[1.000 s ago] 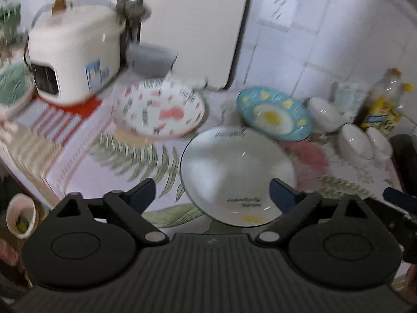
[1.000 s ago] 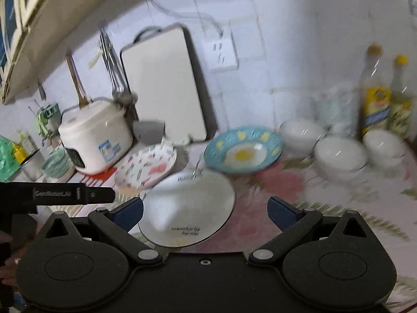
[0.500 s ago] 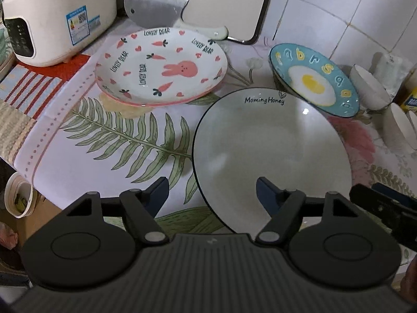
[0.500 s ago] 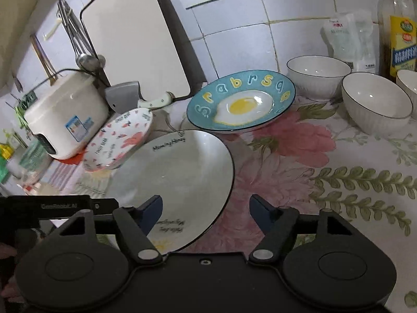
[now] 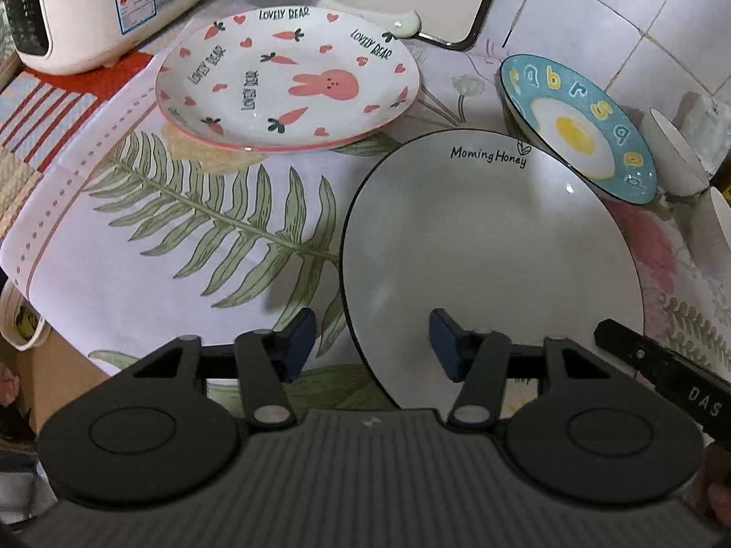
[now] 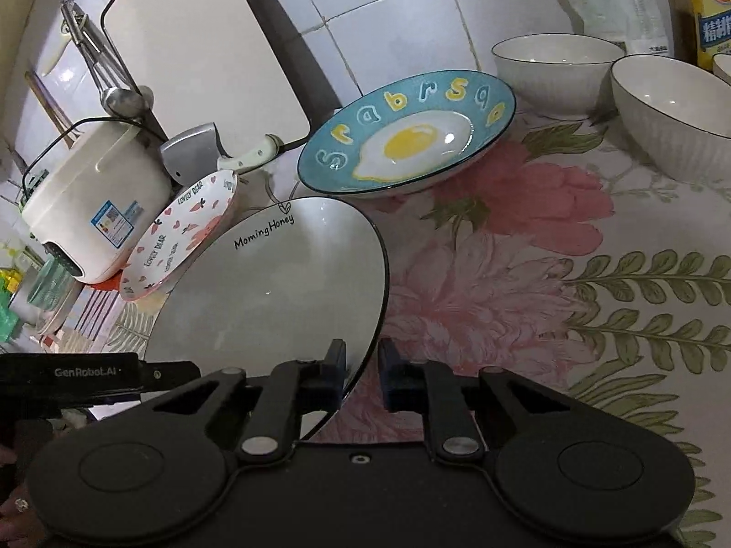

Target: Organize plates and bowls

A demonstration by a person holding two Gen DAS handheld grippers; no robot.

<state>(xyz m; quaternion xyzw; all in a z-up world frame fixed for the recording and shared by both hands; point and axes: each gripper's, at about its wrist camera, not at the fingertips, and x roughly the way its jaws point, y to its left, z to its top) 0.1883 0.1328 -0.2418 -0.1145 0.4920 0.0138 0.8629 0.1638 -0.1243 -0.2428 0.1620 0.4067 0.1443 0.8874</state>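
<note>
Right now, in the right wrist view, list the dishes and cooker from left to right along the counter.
Rice cooker → bunny plate → white plate → egg plate → first white bowl → second white bowl.

Home kitchen, likely: rice cooker (image 5: 98,4), cleaver (image 6: 194,150), tiled wall (image 6: 388,13).

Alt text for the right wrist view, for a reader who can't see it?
The right gripper is shut on the near rim of the white plate on a floral tablecloth. Behind sit an egg-pattern plate, a bunny plate and white bowls.
</note>
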